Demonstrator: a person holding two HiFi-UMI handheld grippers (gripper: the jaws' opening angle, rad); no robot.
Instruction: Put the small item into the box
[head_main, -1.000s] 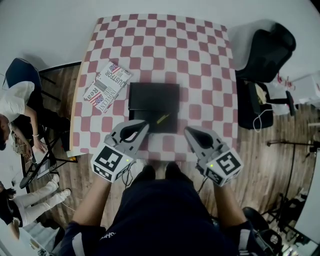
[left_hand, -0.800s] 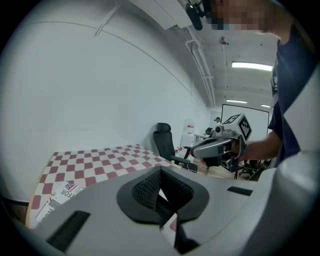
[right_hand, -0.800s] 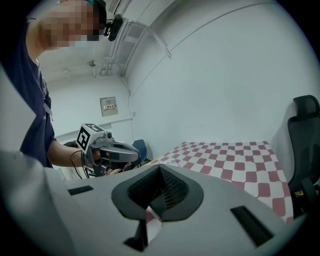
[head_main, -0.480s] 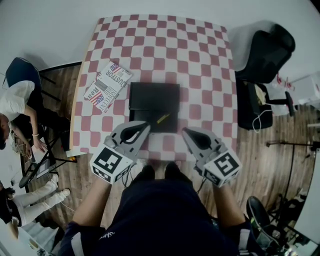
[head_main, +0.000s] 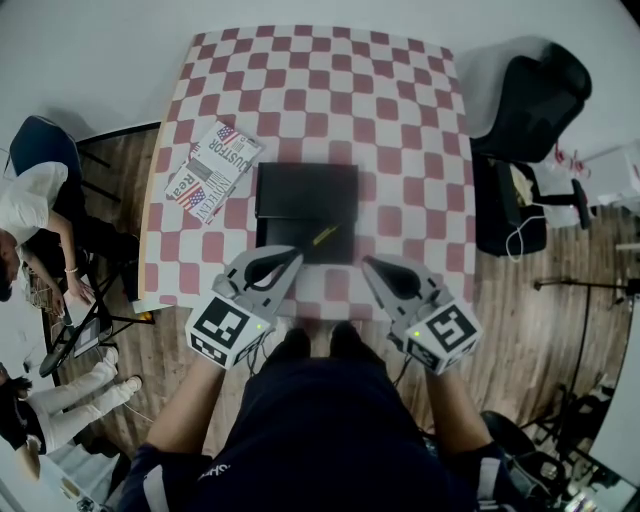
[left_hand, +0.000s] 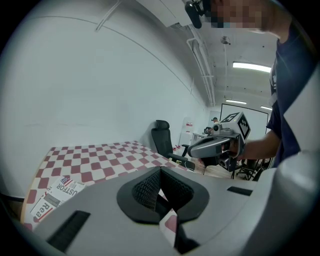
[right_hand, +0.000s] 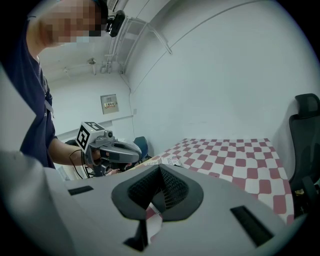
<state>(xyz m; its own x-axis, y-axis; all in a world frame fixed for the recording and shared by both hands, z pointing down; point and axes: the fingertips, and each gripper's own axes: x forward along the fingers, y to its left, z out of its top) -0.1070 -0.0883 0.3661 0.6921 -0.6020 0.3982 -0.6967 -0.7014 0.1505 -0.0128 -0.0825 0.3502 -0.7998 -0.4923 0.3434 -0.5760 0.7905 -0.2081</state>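
A flat black box (head_main: 306, 192) lies in the middle of the red-and-white checked table (head_main: 400, 120). A small thin yellow item (head_main: 324, 237) rests on the box's near half. My left gripper (head_main: 290, 255) hovers over the table's near edge, its tip just at the box's near left corner, shut and empty. My right gripper (head_main: 368, 265) is beside it, right of the box, also shut with nothing held. In the left gripper view the jaws (left_hand: 160, 170) meet at the tip; the right gripper view shows its own jaws (right_hand: 160, 167) likewise closed.
A printed booklet (head_main: 212, 172) lies on the table left of the box. A black office chair (head_main: 530, 100) stands to the right of the table. Another person (head_main: 30, 205) sits at the left by a dark chair (head_main: 40, 140). Cables cross the wood floor.
The right gripper has edged slightly to the left. The left gripper, box and yellow item stay where they were.
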